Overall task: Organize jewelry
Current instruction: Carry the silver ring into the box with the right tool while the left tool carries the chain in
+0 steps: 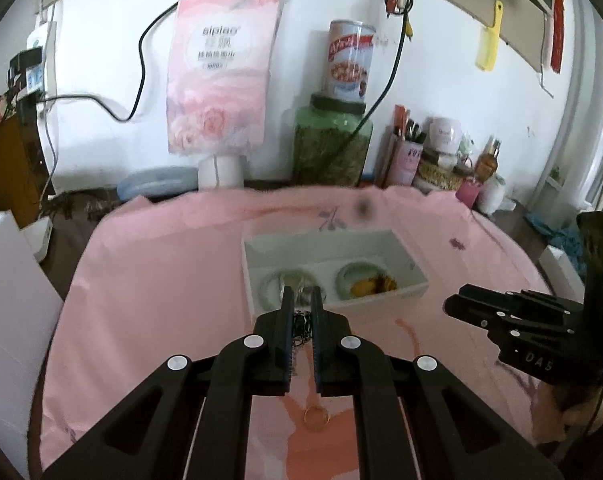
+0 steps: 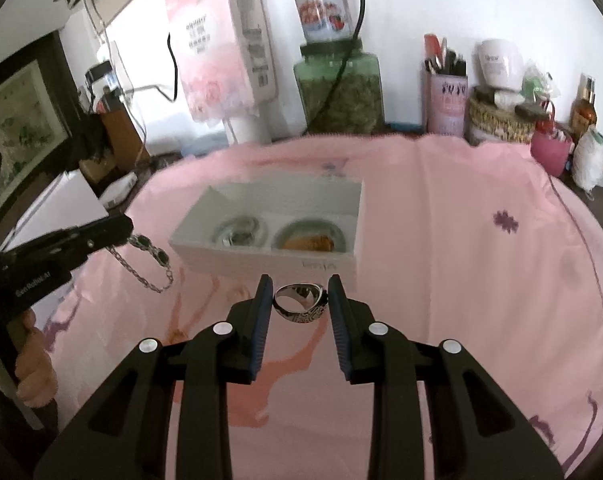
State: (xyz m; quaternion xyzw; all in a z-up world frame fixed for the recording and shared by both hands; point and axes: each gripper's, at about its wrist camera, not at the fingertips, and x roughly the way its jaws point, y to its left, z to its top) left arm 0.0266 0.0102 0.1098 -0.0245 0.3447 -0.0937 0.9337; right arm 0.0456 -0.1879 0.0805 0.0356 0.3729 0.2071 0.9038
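Meanwhile, left jaws clamp the chain — right jaws hold the ring.

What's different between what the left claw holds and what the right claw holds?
The left claw pinches a long chain bracelet that dangles limp; the right claw grips a ring, a rigid closed band. The bracelet carries dark stones; the ring shows patterned metal. Both look silvery and are held above the pink cloth.

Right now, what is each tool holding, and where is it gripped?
The left tool pinches a silver chain bracelet by one end, the rest dangling. The right tool holds a silver ring across the sides of its band.
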